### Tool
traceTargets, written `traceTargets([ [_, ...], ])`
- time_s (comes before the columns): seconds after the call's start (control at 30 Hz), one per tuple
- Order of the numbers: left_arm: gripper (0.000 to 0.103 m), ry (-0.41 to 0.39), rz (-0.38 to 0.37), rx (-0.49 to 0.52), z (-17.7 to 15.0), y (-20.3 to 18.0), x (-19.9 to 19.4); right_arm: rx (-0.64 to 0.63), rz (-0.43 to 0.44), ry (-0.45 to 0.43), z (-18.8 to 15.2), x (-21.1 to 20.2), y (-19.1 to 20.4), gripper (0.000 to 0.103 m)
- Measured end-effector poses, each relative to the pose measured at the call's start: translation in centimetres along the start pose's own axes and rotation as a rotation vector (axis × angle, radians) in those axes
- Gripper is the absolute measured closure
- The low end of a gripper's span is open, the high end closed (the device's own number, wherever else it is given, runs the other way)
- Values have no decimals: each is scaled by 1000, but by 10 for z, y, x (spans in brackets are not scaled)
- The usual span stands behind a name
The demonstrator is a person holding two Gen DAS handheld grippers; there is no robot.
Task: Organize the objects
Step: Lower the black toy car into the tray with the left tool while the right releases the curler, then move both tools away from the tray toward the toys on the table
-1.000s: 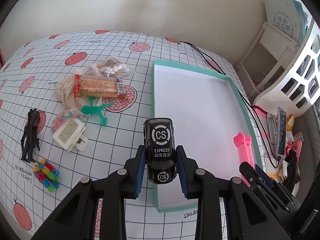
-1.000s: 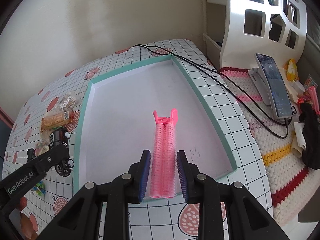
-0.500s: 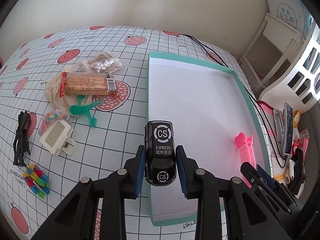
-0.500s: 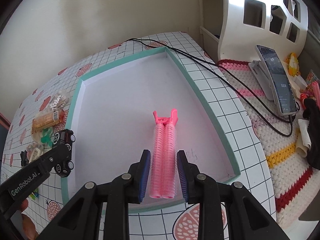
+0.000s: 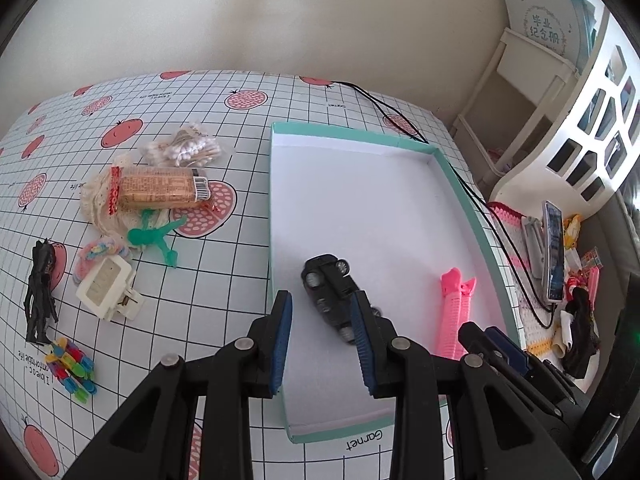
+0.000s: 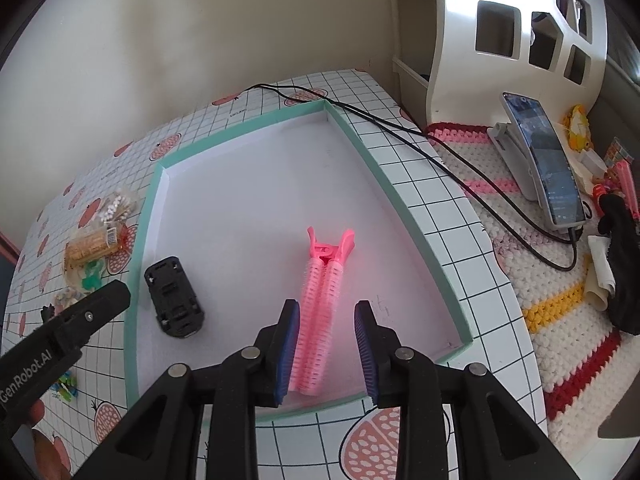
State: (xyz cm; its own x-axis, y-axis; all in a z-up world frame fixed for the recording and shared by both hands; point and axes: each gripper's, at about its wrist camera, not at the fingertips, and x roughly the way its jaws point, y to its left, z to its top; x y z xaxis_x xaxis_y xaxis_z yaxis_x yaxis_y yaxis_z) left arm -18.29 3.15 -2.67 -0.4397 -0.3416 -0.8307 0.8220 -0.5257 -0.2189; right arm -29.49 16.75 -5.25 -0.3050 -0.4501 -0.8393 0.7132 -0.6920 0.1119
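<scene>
Both grippers have just released: the left gripper dropped the black toy car and the right gripper the pink hair clip inside the teal box, so two items are sorted.

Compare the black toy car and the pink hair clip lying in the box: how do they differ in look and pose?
The black toy car is short, blocky and dark; the pink hair clip is long, slim and bright. The car lies wheels-up by the box's left wall; the clip lies flat nearer the right wall. Both rest loose on the white floor, beneath open grippers.
</scene>
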Motion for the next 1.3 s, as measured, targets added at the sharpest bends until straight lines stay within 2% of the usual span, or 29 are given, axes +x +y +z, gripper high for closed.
traceTargets([
  [0.27, 71, -3, 26, -11, -3, 11, -8, -10, -3, 2, -4, -5, 4, 71],
  [0.33, 69, 1, 51, -3, -4, 16, -9, -16, -3, 6, -7, -6, 6, 65],
  [0.4, 59, 10, 84, 1, -6, 21, -10, -23, 0, 11, -9, -8, 9, 59],
  [0.5, 51, 22, 104, -23, -5, 32, -12, -30, 5, 10, -12, -11, 13, 53],
  [0.6, 49, 27, 120, -45, -6, 42, -15, -36, 5, 6, -15, -15, 16, 42],
  [0.67, 48, 33, 134, -51, -7, 47, -17, -39, 4, 1, -16, -17, 18, 40],
  [0.77, 27, 31, 153, -54, -7, 53, -21, -48, 0, 0, -17, -19, 20, 33],
  [0.8, 26, 24, 159, -55, -7, 54, -23, -56, -4, -2, -18, -20, 21, 31],
  [0.97, 23, 18, 160, -59, -9, 58, -25, -73, -16, -8, -18, -22, 22, 24],
  [1.2, 22, 37, 183, -77, -7, 67, -21, -61, -28, -4, -19, -22, 19, 5],
  [1.3, 21, 58, 169, -111, -7, 73, -18, -66, -28, -6, -20, -24, 20, 3],
])
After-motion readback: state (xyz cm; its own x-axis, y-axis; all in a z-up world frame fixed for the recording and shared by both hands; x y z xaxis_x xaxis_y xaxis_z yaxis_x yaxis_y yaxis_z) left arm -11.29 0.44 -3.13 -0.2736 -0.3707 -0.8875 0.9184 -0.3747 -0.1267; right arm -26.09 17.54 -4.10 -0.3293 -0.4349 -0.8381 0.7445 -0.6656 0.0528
